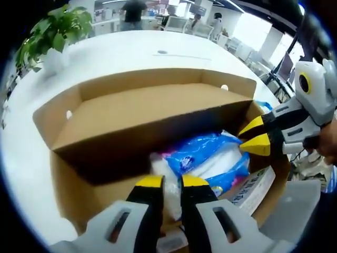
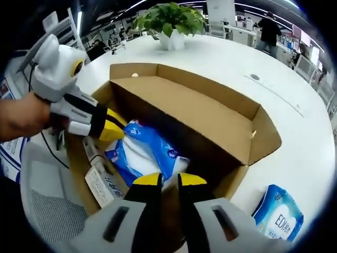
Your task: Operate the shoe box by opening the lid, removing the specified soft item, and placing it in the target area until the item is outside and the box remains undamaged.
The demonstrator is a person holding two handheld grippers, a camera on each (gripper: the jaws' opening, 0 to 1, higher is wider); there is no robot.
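The cardboard shoe box stands on a white table with its lid raised. Inside lies a soft blue-and-white tissue pack. My left gripper is shut on the pack's white end, with film showing between its jaws. My right gripper comes in from the other side, its yellow tips closed together on the pack's opposite edge. A hand holds each gripper.
A white printed carton lies in the box beside the pack. A second blue pack rests on the table outside the box. A potted plant stands at the far table edge, and a grey mesh chair is close by.
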